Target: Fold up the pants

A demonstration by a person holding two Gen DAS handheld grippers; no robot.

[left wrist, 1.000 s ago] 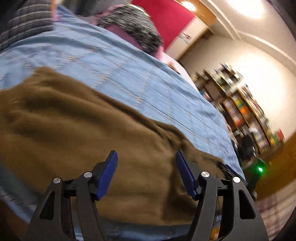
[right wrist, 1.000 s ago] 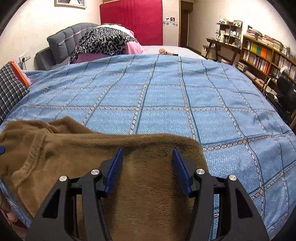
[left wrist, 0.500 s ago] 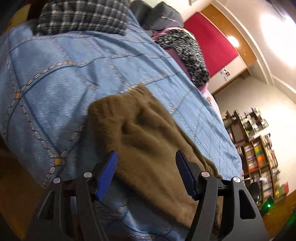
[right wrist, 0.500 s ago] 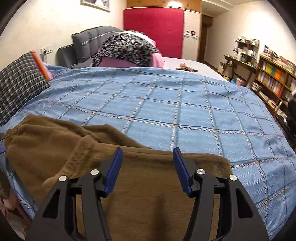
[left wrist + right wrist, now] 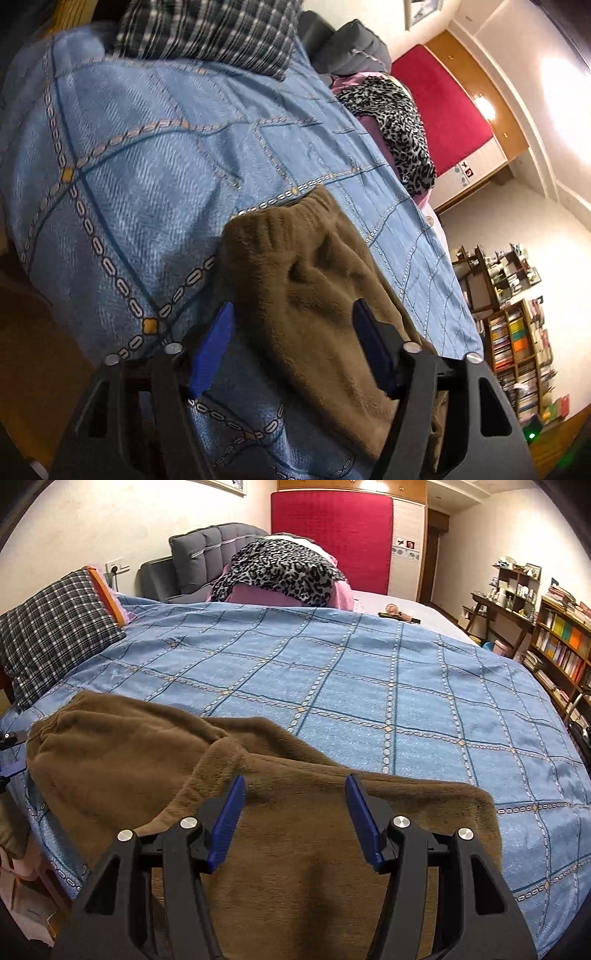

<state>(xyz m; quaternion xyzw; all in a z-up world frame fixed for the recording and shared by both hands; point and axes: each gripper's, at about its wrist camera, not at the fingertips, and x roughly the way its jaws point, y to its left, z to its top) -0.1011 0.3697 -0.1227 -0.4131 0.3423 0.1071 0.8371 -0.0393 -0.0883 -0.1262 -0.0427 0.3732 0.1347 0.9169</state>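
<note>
two spread tongs, left gripper opening, right gripper, hover over brown pants; pinch waistband, upper centre, squarely.

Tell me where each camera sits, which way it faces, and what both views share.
Left wrist: sits on the left tool, tilted, looking down over the brown pants waistband end at the bed's edge; its jaws are opening, pads clear of fabric.
Right wrist: sits on the right tool, facing across the blue bedspread toward the grey headboard; open jaws above the pants.
Shared: pants, bedspread, plaid pillow, leopard blanket, bookshelf.
</note>
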